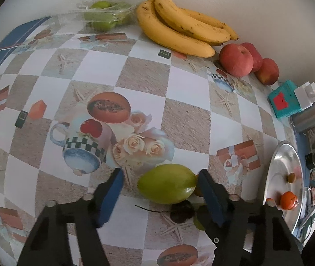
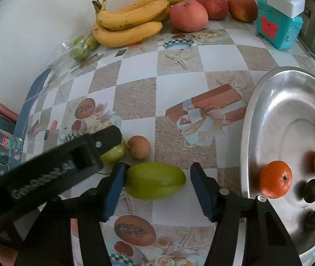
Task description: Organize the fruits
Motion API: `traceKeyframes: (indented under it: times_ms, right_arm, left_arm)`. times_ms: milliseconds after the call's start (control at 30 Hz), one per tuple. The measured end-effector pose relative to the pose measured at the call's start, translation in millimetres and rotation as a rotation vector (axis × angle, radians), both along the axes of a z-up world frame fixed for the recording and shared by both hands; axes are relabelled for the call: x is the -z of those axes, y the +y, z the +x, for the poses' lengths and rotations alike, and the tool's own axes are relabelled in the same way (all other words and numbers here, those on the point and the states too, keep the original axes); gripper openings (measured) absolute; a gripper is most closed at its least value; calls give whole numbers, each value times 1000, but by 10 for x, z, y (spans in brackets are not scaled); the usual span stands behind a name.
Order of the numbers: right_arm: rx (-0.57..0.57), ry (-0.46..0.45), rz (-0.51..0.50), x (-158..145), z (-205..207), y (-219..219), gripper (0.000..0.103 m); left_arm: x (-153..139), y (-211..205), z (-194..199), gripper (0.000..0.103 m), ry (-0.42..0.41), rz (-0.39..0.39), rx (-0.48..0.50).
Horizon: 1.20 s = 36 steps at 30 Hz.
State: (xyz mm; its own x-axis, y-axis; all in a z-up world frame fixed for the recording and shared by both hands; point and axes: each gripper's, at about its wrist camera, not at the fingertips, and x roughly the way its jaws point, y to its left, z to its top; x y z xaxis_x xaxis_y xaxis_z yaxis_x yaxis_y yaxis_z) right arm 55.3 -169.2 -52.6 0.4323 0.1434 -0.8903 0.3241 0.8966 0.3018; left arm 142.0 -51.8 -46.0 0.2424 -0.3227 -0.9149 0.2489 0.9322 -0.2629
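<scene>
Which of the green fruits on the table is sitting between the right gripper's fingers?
The big ribbed green fruit lying loose between the right gripper. The smaller green fruits are bagged in plastic by the bananas.

pale raised lettering on left gripper (image 2: 53, 168) arm, illegible.
</scene>
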Motion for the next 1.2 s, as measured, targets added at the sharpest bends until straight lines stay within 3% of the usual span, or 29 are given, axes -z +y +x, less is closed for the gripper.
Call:
traceKeyframes:
  times_ms: [67, 467, 1200]
  right_arm:
    - [-6, -2, 1, -8, 4, 11, 57]
    - [5, -14, 27, -37, -28, -22, 56]
    - [35, -132, -2, -503, -142, -120, 56]
  left_arm:
    - [-6, 2, 5, 58, 9, -29, 2]
    - [-99, 43, -35, 58, -21, -31, -13]
    - [-592, 123, -86, 58, -133, -10, -39]
